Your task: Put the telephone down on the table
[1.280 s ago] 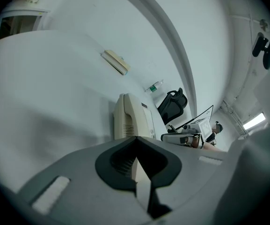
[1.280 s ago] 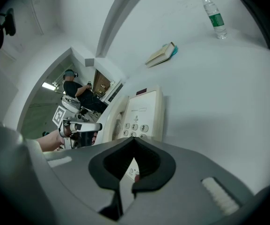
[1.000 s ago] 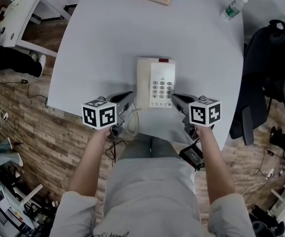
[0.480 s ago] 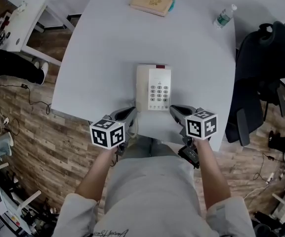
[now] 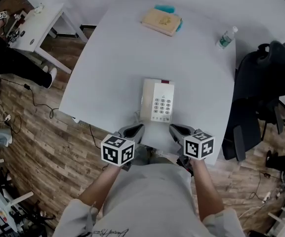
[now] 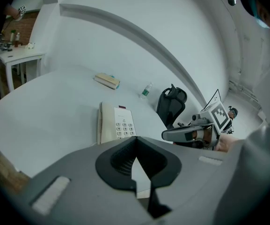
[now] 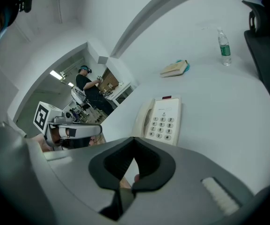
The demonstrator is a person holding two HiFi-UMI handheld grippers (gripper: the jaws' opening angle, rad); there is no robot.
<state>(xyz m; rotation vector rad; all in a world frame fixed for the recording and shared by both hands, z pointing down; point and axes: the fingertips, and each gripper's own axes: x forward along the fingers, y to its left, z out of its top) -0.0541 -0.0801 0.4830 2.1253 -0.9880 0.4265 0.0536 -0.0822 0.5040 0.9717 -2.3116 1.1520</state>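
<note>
telephone on table, print illegible

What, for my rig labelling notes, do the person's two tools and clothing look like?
Both the left tool and right tool are grey with dark jaw linings, each carrying a white cube printed with black square markers. The person wears a pale grey short-sleeved top.

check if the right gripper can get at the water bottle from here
Probably, with a long stretch: bare table lies between the right gripper and the water bottle at the far corner; the telephone sits aside.
</note>
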